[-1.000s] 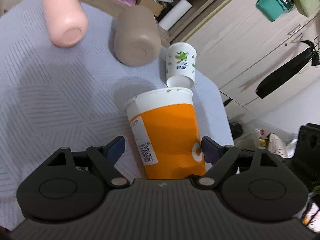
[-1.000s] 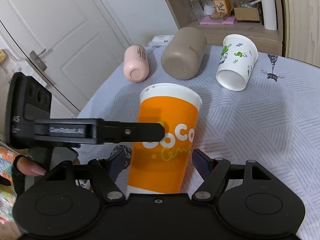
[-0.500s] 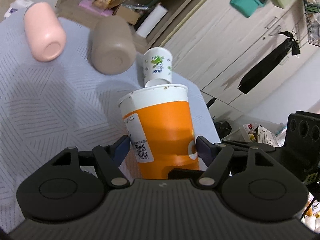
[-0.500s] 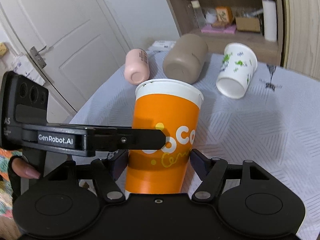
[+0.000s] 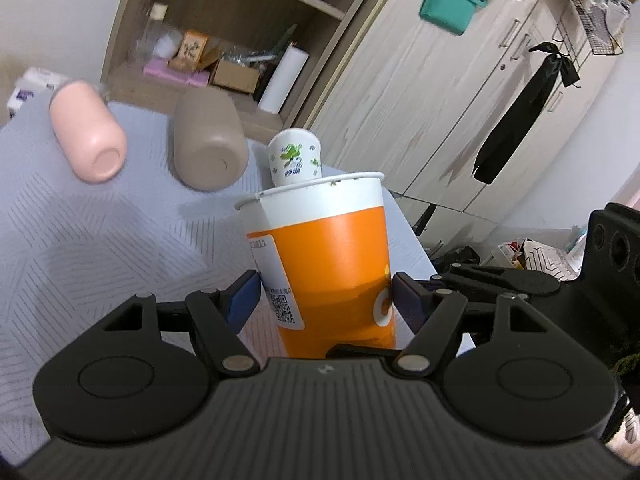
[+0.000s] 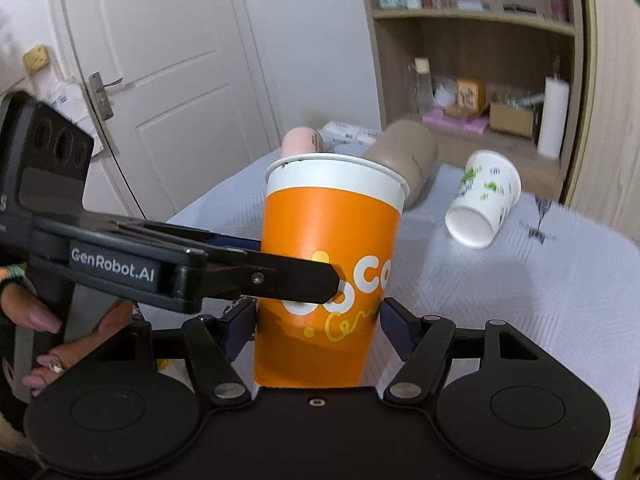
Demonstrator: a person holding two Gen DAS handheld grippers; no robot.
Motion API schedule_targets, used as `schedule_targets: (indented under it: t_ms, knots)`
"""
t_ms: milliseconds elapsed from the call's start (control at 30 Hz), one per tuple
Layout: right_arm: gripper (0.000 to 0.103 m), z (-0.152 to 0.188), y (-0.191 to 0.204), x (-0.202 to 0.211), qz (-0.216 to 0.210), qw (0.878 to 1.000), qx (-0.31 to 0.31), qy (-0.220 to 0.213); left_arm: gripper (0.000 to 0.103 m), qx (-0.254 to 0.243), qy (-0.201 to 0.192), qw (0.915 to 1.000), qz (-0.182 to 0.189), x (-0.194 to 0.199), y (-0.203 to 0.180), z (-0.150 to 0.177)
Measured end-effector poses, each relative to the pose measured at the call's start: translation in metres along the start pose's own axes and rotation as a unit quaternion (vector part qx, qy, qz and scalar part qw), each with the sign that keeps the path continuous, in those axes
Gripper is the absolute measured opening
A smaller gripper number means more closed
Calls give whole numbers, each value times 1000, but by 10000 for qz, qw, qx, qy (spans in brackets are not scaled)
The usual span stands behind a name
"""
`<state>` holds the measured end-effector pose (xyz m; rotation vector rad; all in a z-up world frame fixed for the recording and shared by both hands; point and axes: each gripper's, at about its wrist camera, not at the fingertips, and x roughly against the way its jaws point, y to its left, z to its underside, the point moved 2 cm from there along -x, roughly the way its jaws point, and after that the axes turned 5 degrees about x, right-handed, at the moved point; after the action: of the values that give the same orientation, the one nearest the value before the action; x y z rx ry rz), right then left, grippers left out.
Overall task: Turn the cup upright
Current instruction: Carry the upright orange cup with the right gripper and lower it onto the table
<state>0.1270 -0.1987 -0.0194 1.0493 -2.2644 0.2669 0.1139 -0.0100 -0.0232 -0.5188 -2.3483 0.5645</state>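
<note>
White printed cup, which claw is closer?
Right claw, narrowly: both grip the orange cup, but the left claw reaches in from the side away from the white cup.

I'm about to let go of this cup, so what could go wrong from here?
1. Both tongs, left and right, clamp the orange paper cup; squeezing may crush its thin wall.
2. Its base is hidden, so releasing before it sits flat could tip it.
3. It might roll into the white paper cup lying nearby.
</note>
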Motion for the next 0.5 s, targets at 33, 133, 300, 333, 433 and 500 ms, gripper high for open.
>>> schedule_targets:
  t_ms: [33, 133, 300, 333, 433, 500]
  knots:
    - [74, 0, 1, 1, 51, 9999, 82, -51, 70, -95, -100, 9999, 33, 3, -2, 0]
    - [74, 0, 4, 4, 9, 9997, 173, -193, 70, -289, -329, 9990, 80, 11, -5, 1]
    - [72, 0, 6, 7, 176, 9979, 399, -476, 70, -464, -459, 9978, 111, 16, -9, 1]
    - [72, 0, 7, 7, 237, 9973, 472, -517, 70, -489, -488, 9976, 111, 17, -10, 1]
    - [72, -1, 5, 4, 243, 9966, 515, -594, 71, -628, -620, 9961, 2, 16, -13, 0]
    - [72, 0, 6, 1, 265, 9961, 533, -656, 71, -658, -683, 9955, -32, 15, -13, -1]
